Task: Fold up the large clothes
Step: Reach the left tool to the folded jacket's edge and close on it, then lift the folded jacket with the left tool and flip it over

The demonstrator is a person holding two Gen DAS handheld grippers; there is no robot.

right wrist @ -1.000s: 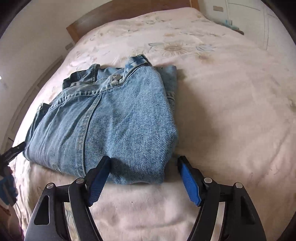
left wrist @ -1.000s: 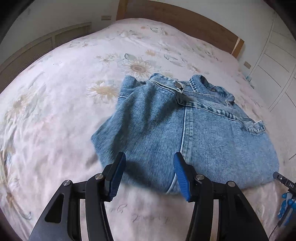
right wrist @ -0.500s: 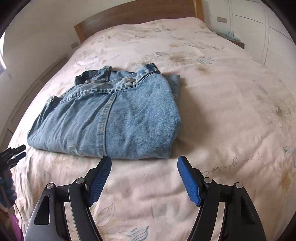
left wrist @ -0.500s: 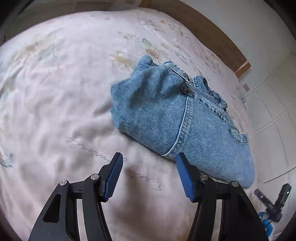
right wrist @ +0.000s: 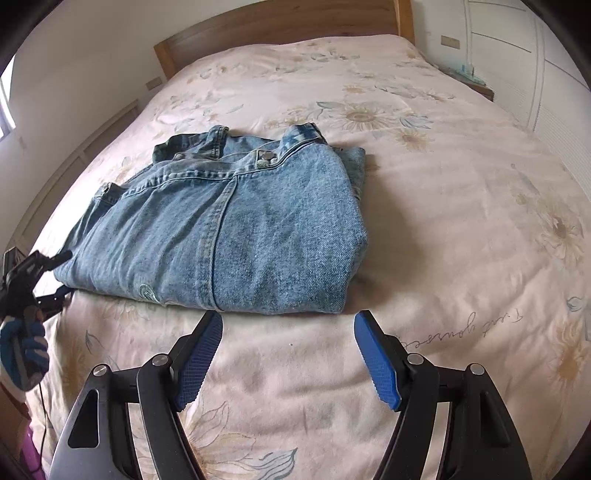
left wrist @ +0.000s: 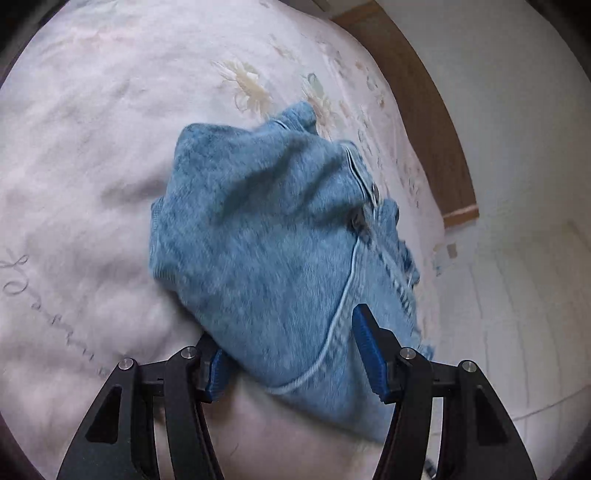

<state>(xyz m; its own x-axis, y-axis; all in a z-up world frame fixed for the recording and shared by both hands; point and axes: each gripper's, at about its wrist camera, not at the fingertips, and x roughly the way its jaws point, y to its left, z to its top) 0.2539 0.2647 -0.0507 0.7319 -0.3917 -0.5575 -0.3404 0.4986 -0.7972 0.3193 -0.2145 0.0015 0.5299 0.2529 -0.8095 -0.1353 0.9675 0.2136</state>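
**Folded denim on the bed, left tool straddling its edge**

At the far left of the right wrist view, a gloved hand holds the left tool against the left end of the folded denim garment. In the left tool's own view, one blue pad sits tucked under the garment's near edge and the other stands above the cloth, so the fabric lies between the pads; the picture is blurred and the pads do not visibly press on it, so the tool reads as released.

The garment lies in a neat rectangle on the left half of the floral bedspread, its collar and metal snap turned toward the wooden headboard, a seam running down its middle.

Nearer the camera, the right tool hovers just short of the garment's near edge, its jaws spread wide with only bedspread between them. White cabinet doors stand at the right.
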